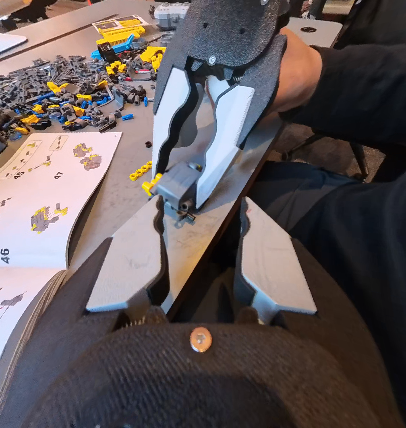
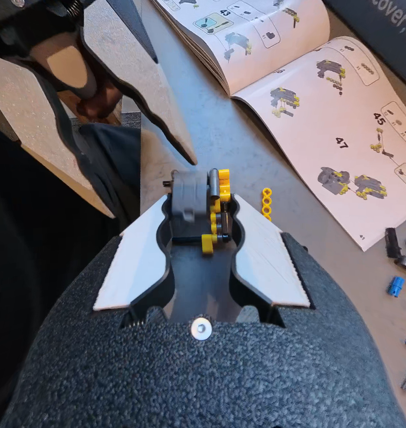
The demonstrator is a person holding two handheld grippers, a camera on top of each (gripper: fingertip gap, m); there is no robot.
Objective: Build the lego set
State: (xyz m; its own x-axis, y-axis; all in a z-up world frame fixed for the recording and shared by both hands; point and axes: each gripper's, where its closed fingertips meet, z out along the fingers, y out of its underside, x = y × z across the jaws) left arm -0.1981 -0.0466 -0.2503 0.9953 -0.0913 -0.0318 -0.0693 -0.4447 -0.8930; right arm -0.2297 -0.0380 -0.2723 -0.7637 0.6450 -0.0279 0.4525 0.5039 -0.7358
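While the left gripper (image 1: 201, 203) gapes, the right gripper (image 2: 199, 199) clamps a blocky grey-yellow brick assembly (image 2: 195, 199)

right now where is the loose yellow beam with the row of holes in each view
Left wrist view: the yellow beam lies on the table at centre, just left of the right hand-held gripper.
Right wrist view: the yellow beam is right of centre, beside the right fingertip.
Shared landmark: the open instruction booklet.
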